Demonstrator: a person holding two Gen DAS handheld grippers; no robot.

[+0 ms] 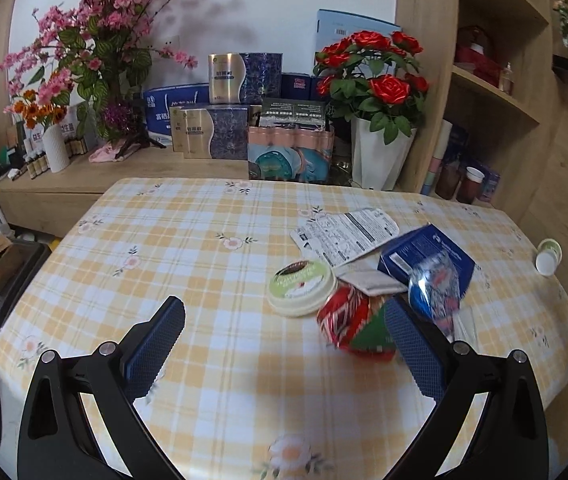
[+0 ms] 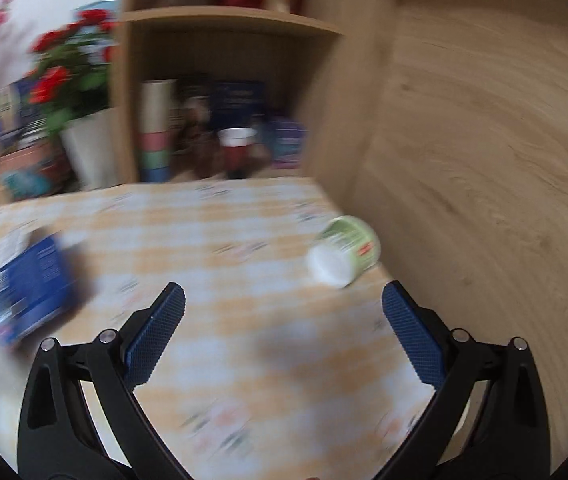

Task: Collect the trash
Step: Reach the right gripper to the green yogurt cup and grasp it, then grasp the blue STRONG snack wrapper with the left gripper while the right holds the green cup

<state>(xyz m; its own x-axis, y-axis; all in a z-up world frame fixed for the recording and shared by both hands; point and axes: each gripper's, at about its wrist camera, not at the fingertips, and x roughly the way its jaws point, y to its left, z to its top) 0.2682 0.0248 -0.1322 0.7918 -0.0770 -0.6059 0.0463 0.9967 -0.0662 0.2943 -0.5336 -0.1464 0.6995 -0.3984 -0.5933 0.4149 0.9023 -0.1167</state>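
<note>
Trash lies on the yellow checked tablecloth (image 1: 188, 248). In the left wrist view a crumpled red and green wrapper (image 1: 354, 322) sits just ahead of my right-hand finger, beside a round green-topped lid (image 1: 302, 288), a blue box (image 1: 424, 258), a shiny blue packet (image 1: 436, 286) and a white printed sheet (image 1: 344, 236). A small green cup (image 1: 549, 256) lies on its side at the table's right edge. My left gripper (image 1: 284, 328) is open and holds nothing. In the blurred right wrist view my right gripper (image 2: 284, 316) is open, with the tipped green cup (image 2: 344, 250) ahead to the right and the blue box (image 2: 40, 284) at the left.
A low wooden sideboard (image 1: 84, 184) behind the table carries boxes (image 1: 220, 132), pink blossoms (image 1: 116, 20) and red roses in a white vase (image 1: 376, 160). A wooden shelf unit (image 1: 492, 92) and a wooden panel (image 2: 484, 160) stand close along the table's right side.
</note>
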